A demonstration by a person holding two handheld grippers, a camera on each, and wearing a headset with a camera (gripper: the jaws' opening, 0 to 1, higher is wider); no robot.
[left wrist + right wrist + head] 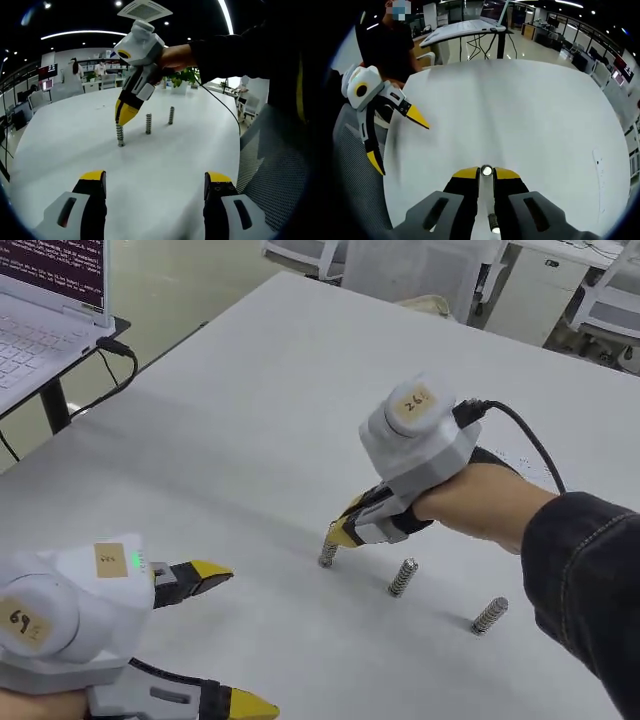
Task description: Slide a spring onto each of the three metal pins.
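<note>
Right gripper (334, 536) clenched on top of coiled silver metal spring (327, 556) upright on white bench (250, 440); left gripper (250, 640) released, jaws wide.

Three metal pins stand in row on white table (250, 420), each sleeved in grey coil spring. First spring (328, 554) sits upright directly under right gripper (336, 538); shiny round pin top (486, 170) is pinched between its closed jaws. Second spring (402, 577) stands just beside right gripper, leaning slightly. Third spring (490, 615) stands farthest from right gripper, with similar lean.
</note>
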